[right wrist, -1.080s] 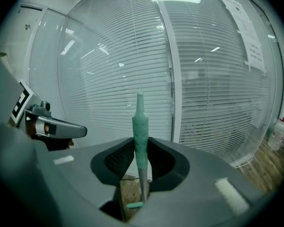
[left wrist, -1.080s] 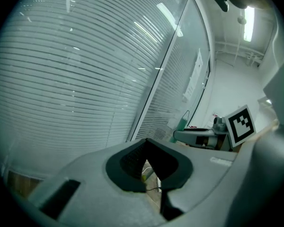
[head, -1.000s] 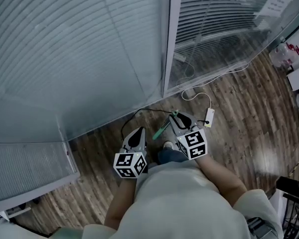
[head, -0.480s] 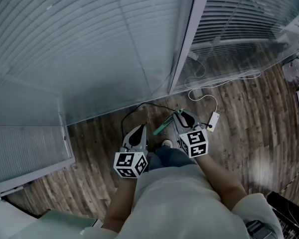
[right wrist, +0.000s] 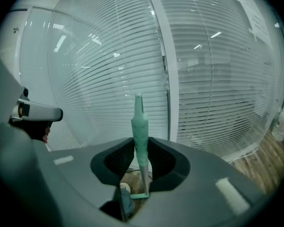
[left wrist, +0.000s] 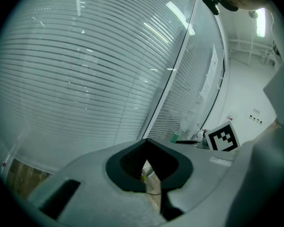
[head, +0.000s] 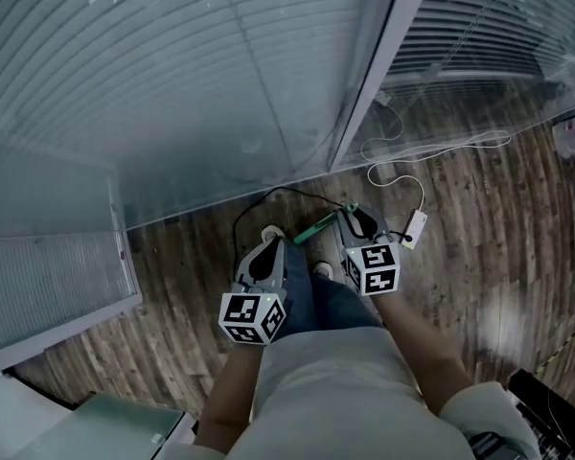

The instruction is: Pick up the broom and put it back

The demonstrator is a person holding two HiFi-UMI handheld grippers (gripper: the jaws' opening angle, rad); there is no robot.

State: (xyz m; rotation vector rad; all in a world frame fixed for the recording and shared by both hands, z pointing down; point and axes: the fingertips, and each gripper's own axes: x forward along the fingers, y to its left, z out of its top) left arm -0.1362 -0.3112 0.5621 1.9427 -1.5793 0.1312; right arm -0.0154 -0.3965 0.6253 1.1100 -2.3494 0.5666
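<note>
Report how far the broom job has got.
Done: the broom handle is clamped in the right gripper. In hand: it is held beside the glass wall; the left gripper is empty. Left: putting it back; no storage spot shows.

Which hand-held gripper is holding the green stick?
The right hand-held gripper: the green broom handle is pinched between its jaws. The left hand-held gripper holds nothing.

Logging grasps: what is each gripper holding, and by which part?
The right gripper clamps the slim green broom handle at its grip near the end; the left gripper holds nothing.
</note>
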